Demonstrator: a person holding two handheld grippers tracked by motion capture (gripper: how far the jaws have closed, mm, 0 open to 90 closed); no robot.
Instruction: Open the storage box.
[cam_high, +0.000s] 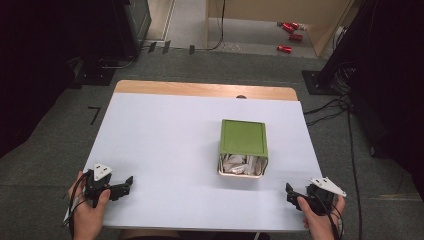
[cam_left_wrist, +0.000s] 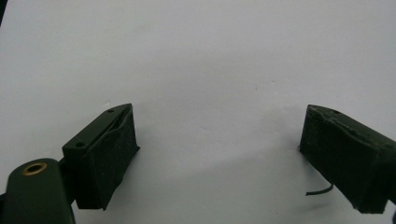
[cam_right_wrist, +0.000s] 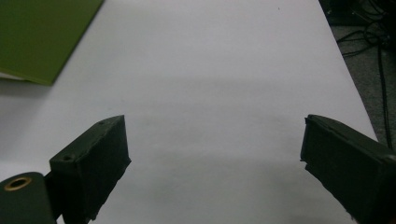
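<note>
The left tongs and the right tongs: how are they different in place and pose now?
The left tongs rest near the table's left front corner; the right tongs are at its right front corner. The left tongs lie farther from the green box; the right tongs are closer, below its right side. Both are open, empty and held by a hand.

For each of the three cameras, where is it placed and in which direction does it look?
High view: above the person's side, looking forward and down on the white table and green box; both hands with left tongs and right tongs show.
Left gripper view: rides the left tongs, facing bare table.
Right gripper view: rides the right tongs, facing the table.
Shared: the green box appears in the high and right gripper views.
</note>
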